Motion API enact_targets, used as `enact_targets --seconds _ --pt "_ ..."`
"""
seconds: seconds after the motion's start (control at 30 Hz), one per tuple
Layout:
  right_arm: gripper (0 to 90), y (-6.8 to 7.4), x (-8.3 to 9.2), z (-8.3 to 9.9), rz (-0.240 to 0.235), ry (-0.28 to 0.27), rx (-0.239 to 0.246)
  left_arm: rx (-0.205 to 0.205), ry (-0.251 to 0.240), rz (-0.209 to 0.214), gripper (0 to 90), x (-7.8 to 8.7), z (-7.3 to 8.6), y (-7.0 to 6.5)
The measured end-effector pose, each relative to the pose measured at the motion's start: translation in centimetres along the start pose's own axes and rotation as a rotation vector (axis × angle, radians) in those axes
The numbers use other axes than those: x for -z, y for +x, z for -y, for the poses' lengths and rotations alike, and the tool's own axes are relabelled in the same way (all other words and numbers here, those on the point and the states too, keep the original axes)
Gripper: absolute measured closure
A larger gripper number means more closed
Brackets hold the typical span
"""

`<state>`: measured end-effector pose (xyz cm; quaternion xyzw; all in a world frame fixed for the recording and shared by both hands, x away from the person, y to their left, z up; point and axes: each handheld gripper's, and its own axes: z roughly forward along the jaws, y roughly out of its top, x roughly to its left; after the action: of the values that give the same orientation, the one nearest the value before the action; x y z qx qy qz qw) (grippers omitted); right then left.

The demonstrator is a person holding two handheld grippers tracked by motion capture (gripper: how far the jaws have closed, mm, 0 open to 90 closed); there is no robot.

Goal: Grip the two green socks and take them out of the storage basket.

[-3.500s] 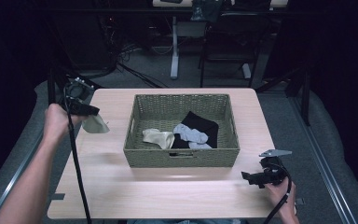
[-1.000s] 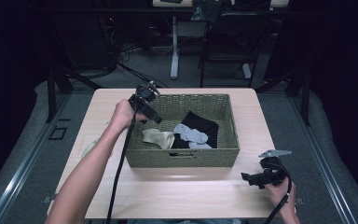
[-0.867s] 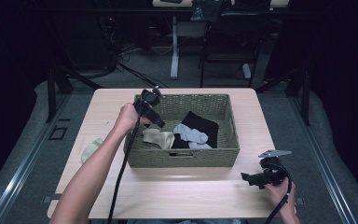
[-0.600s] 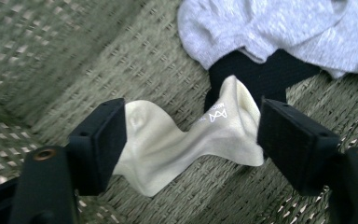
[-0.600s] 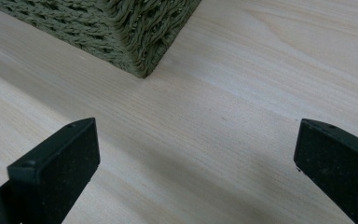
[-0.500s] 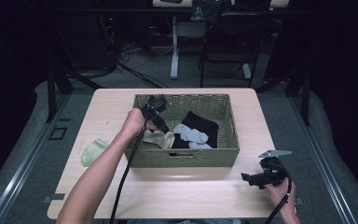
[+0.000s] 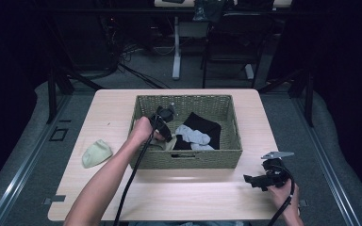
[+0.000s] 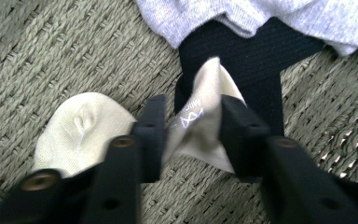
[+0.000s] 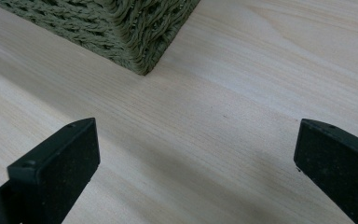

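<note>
A pale wooden worktop (image 7: 193,197) stands on grey carpeted floor (image 7: 23,155). Beyond it, at twelve o'clock, are a dark chair (image 7: 231,37) and tangled black cables (image 7: 122,49).

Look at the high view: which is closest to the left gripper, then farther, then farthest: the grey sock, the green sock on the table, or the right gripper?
1. Grey sock, beside it in the basket.
2. Green sock, on the table's left.
3. Right gripper, near right corner.

The left gripper (image 8: 191,135) reaches down into the basket (image 7: 188,157), its jaws either side of a fold of sock (image 8: 200,121). Just beyond it lie two more garments (image 8: 261,51). Outside the basket, to its left, another sock (image 7: 96,153) lies on the tabletop (image 7: 207,197). The right gripper (image 9: 196,158) sits on the tabletop, the basket corner ahead of it.
</note>
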<state>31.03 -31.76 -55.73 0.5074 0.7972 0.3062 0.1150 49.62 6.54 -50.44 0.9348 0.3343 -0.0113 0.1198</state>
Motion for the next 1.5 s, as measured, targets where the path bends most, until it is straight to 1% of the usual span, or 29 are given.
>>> enact_targets --seconds 0.03,0.1,0.13,0.17,0.2,0.23,0.3,0.37,0.4,0.43,0.5,0.7,0.77,0.83,0.87,0.93,0.97,1.03,1.07,1.1,1.17,1.2,1.23,1.3,1.43,1.47,1.5 --pt "0.0 0.0 0.0 0.0 0.0 0.0 0.0 0.004 -0.006 0.001 71.6 0.0 0.0 0.0" --pt "0.0 0.0 0.0 0.0 0.0 -0.002 0.003 -0.002 -0.01 0.003 79.8 0.0 0.2 -0.1" --pt "0.0 0.0 0.0 0.0 0.002 -0.001 0.003 -0.012 -0.014 -0.002 82.1 0.4 0.3 -0.2" --pt "0.0 0.0 0.0 0.0 0.002 -0.001 0.003 -0.012 -0.014 -0.002 82.8 0.4 0.3 -0.2" --pt "0.0 0.0 0.0 0.0 0.002 -0.001 0.003 -0.019 -0.021 -0.01 83.2 1.0 0.4 -0.3" --pt "0.0 0.0 0.0 0.0 0.002 -0.001 0.003 -0.019 -0.021 -0.01 83.5 1.0 0.4 -0.3" --pt "0.0 0.0 0.0 0.0 0.004 0.001 0.002 -0.025 -0.036 -0.015 83.6 1.8 0.5 -0.3" --pt "0.0 0.0 0.0 0.0 0.002 0.0 0.002 -0.036 -0.044 -0.016 83.6 3.0 0.5 -0.3" --pt "0.0 0.0 -0.1 0.0 0.002 -0.002 0.001 -0.043 -0.062 -0.023 83.6 3.9 0.6 -0.3" --pt "0.0 0.0 -0.1 0.0 0.002 -0.002 0.001 -0.043 -0.062 -0.023 83.6 3.9 0.6 -0.3" --pt "0.0 0.0 0.0 0.0 0.003 0.001 0.003 -0.048 -0.086 -0.029 83.5 5.4 0.7 -0.4" --pt "0.0 0.0 -0.1 0.0 0.0 0.004 0.003 -0.058 -0.127 -0.055 83.6 8.3 0.6 -0.5" --pt "0.0 0.0 -0.1 0.0 0.001 0.006 0.003 -0.06 -0.137 -0.055 83.5 9.3 0.6 -0.5" --pt "0.0 0.0 -0.1 0.0 0.001 0.007 0.003 -0.064 -0.153 -0.07 83.6 10.3 0.5 -0.5" --pt "0.0 0.0 -0.1 0.0 0.0 0.006 0.002 -0.067 -0.158 -0.079 83.5 11.1 0.4 -0.6" --pt "0.0 0.0 -0.1 0.0 -0.001 0.007 0.002 -0.068 -0.17 -0.083 83.5 11.9 0.3 -0.7" --pt "0.0 0.0 -0.1 0.0 -0.001 0.007 0.002 -0.068 -0.17 -0.083 83.5 11.9 0.3 -0.7" --pt "0.0 0.0 -0.1 0.0 -0.001 0.01 0.0 -0.07 -0.177 -0.091 83.5 12.6 0.3 -0.8" --pt "0.0 0.0 -0.1 0.0 -0.001 0.011 0.0 -0.072 -0.183 -0.099 83.5 13.2 0.2 -0.9" --pt "0.0 0.0 -0.1 0.0 -0.001 0.011 0.0 -0.072 -0.183 -0.099 83.6 13.2 0.2 -0.9" --pt "0.0 0.0 -0.2 0.0 0.0 0.006 0.005 -0.073 -0.195 -0.103 83.5 13.8 0.1 -0.9" --pt "0.0 0.0 -0.2 0.0 -0.002 0.006 0.005 -0.076 -0.196 -0.108 83.5 14.4 0.1 -1.0" --pt "0.0 0.0 -0.2 0.0 -0.002 0.006 0.005 -0.076 -0.196 -0.108 83.5 14.4 0.1 -1.0" --pt "0.0 0.0 -0.2 0.0 -0.002 0.006 0.005 -0.073 -0.212 -0.112 83.5 15.2 0.2 -1.0" --pt "0.0 0.0 -0.1 0.0 -0.003 0.012 -0.002 -0.067 -0.224 -0.122 83.5 16.2 0.5 -0.8" --pt "0.0 0.0 -0.1 0.0 -0.001 0.013 -0.001 -0.063 -0.23 -0.123 83.5 16.8 0.8 -0.6" --pt "0.0 0.0 -0.1 0.0 -0.001 0.013 -0.001 -0.063 -0.23 -0.123 83.5 16.8 0.8 -0.6"
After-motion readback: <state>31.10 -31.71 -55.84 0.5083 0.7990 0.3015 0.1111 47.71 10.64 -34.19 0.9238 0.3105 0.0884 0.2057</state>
